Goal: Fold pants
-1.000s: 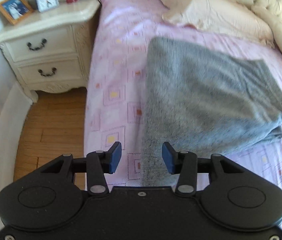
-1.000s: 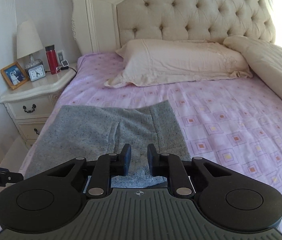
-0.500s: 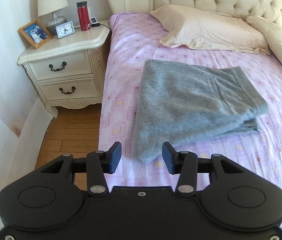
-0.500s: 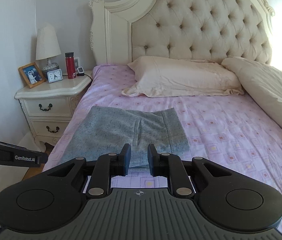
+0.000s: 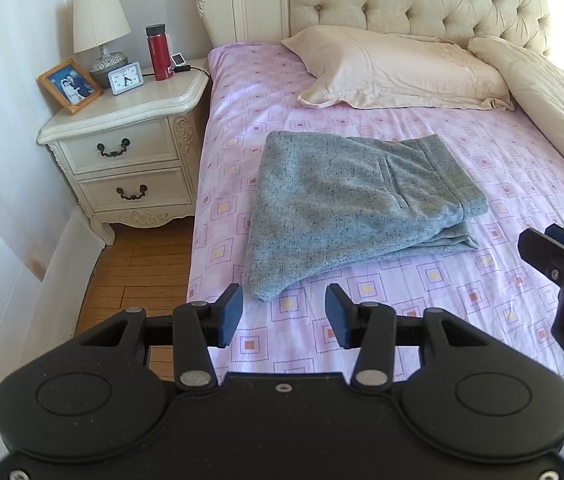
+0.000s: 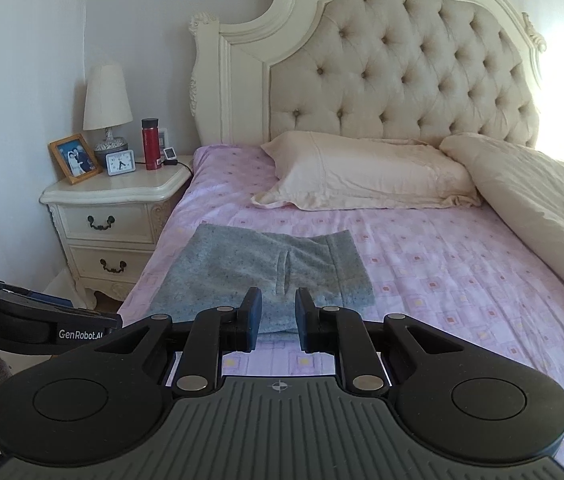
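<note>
Looks basically done on your end: the grey speckled knit pants (image 5: 354,200) sit folded into a compact stacked rectangle on the pink square-patterned bedsheet (image 5: 502,184), near the side by the cream two-drawer nightstand (image 5: 122,152), short of the beige pillow (image 5: 398,68). Your left gripper (image 5: 284,314) hangs off the near corner, jaws moderately wide, nothing between the pads. Your right gripper (image 6: 276,314) sits in front of the pile's near edge, jaws narrow with a clear gap, also empty. Neither touches the cloth. What's left, in my read: the near left corner trails out a bit, the lower layer peeks at the right edge; tidy those if you want it square
</note>
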A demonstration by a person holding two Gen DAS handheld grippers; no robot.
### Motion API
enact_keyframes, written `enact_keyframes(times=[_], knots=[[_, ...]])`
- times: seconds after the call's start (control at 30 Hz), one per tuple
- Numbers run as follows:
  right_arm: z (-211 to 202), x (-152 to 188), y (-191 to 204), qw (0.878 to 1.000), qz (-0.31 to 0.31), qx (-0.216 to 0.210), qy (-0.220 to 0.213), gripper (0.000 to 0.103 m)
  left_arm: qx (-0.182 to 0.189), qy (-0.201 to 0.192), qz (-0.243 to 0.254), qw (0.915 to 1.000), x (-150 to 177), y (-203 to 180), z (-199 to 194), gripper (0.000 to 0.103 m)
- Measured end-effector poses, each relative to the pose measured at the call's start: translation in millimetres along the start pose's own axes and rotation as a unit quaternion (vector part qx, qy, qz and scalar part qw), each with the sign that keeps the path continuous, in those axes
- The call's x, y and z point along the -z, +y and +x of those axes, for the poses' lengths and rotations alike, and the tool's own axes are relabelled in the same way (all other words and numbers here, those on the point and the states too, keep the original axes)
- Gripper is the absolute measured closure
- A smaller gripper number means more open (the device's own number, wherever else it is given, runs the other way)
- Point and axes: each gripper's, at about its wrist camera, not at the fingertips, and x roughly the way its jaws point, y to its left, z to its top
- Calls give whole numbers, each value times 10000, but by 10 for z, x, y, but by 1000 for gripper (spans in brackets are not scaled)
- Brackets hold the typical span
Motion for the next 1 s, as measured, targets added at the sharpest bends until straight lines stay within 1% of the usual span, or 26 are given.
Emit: enact_keyframes(times=[0.33,1.0], knots=[[-20,40,-49,9999,93,-6,40,85,-7,50,-18,10000,43,-7,-21,49],[-25,38,-4,9999,-13,-75,138,85,-2,119,-40,9999,66,-16,-26,49]])
